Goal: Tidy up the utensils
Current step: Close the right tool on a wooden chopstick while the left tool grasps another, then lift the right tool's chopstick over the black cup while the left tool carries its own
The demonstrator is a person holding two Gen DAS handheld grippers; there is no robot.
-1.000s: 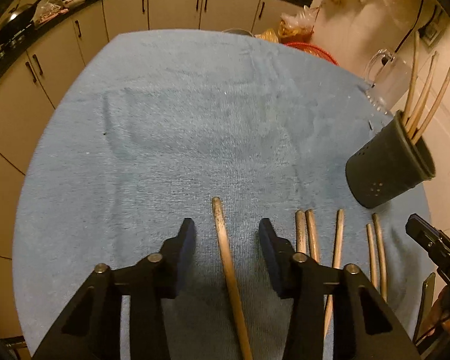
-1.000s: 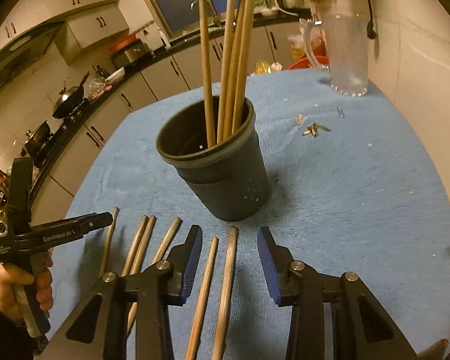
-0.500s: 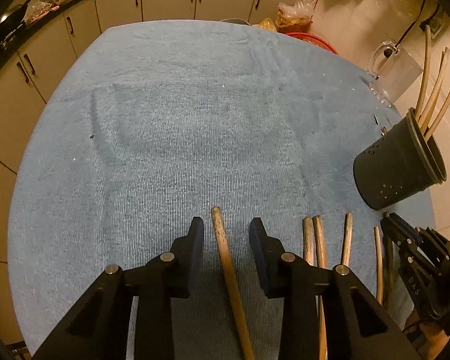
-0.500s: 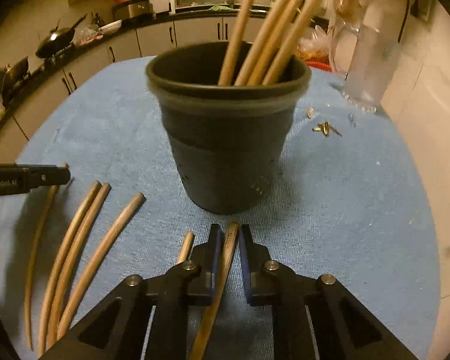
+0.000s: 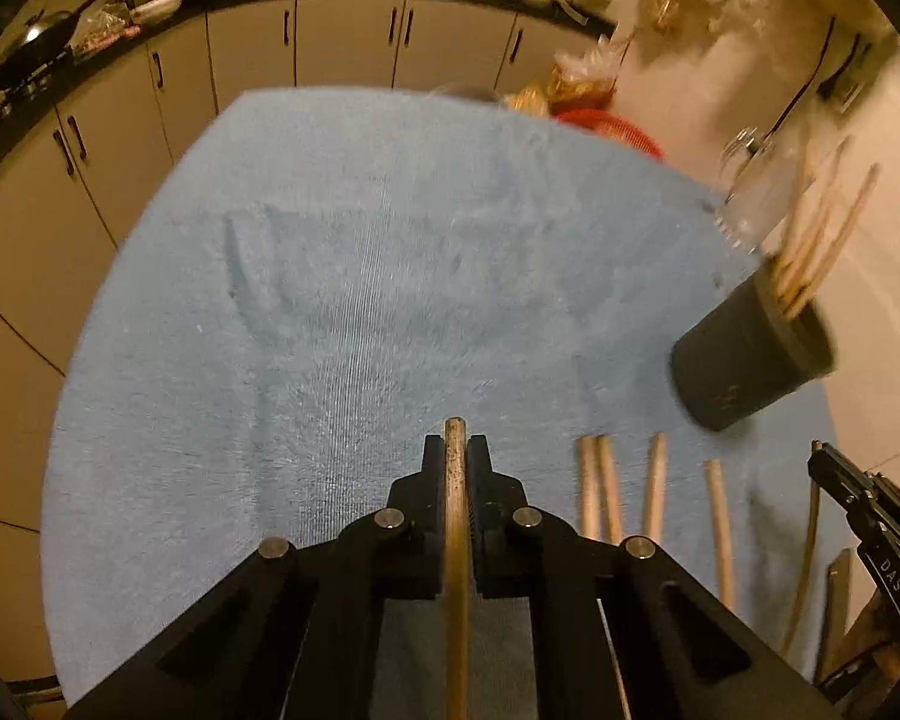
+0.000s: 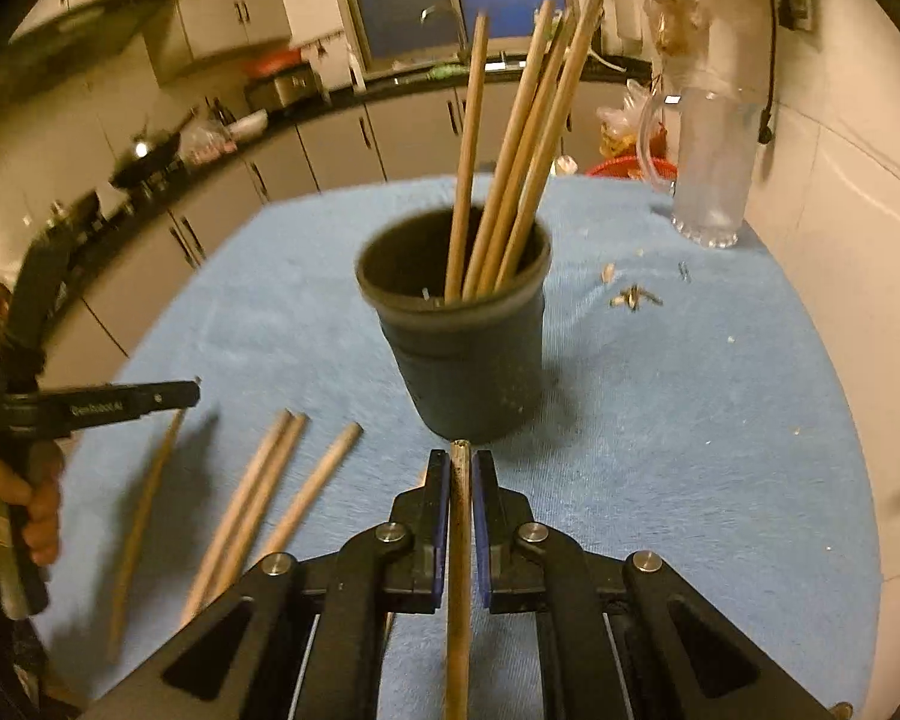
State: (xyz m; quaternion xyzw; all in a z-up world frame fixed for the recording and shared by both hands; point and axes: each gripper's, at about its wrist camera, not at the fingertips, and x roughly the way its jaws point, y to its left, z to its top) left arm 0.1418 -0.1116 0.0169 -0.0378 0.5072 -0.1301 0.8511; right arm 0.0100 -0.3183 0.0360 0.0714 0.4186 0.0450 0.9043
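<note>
My left gripper is shut on a wooden chopstick, whose tip pokes out just past the pads above the blue towel. My right gripper is shut on another chopstick, just in front of the dark utensil holder. Several chopsticks stand upright in that holder. Loose chopsticks lie on the towel to the right of the left gripper, near the holder; the same chopsticks lie left of the right gripper.
A clear glass pitcher stands at the towel's far right by the wall, with small scraps beside it. Kitchen cabinets and a counter run behind the table. A hand holds the other gripper's handle at left.
Both grippers closed, each on a chopstick lying between its jaws, and both lifted slightly. The right gripper had moved close to the holder, then pulled back from it.
</note>
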